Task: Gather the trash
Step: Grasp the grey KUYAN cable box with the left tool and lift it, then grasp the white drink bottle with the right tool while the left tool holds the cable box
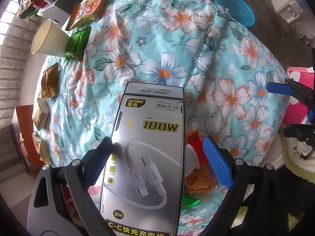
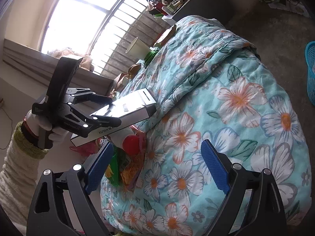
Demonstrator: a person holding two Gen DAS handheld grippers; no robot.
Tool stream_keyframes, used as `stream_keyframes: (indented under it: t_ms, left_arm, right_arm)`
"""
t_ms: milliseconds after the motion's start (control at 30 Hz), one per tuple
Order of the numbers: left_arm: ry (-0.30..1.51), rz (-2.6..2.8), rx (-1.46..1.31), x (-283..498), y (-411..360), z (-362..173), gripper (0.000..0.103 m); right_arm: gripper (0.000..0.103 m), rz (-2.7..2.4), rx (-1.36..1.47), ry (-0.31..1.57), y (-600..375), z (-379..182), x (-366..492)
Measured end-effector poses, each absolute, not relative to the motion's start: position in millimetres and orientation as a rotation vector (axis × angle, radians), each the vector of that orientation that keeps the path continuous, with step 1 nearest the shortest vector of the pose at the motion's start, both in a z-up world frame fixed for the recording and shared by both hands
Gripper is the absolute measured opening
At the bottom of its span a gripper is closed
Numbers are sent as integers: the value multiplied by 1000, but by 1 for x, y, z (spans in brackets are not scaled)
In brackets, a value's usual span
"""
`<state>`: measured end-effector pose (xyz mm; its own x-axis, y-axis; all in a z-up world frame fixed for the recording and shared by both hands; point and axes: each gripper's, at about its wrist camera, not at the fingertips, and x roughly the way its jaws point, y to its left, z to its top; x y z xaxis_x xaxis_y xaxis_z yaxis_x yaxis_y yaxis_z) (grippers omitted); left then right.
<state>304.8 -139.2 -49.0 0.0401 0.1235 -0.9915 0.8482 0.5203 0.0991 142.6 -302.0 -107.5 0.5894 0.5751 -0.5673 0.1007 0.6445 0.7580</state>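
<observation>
Holding a grey KUYAN 100W charging-cable box (image 1: 145,157) in the left gripper (image 1: 157,151), fingers looking clamped across its width, though the blue right pad seems to stand off the edge in the left wrist view. Lifting the box (image 2: 126,110) above the floral quilt (image 2: 226,118) and over a red-capped bottle (image 2: 131,140) and snack wrappers (image 2: 130,169). Hovering alongside with the right gripper (image 2: 157,167), fingers spread wide on nothing. Lying farther along the quilt (image 1: 157,49): a paper cup (image 1: 49,39), a green wrapper (image 1: 76,44), an orange snack bag (image 1: 88,10). Standing beyond the quilt's far edge: a blue mesh basket (image 1: 236,8).
</observation>
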Motion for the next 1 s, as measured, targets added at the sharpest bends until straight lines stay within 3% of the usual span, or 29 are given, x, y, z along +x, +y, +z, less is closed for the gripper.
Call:
stream_keyframes:
  t_ms: [533,1000]
  left_arm:
    - [1565,-614,997,316,-142,-92,89]
    - [1355,-653,735,301,-118,-39,87]
  right_arm:
    - [88,331,860,911,-300,-110,143]
    - [88,315,845,896,-302,-105,138]
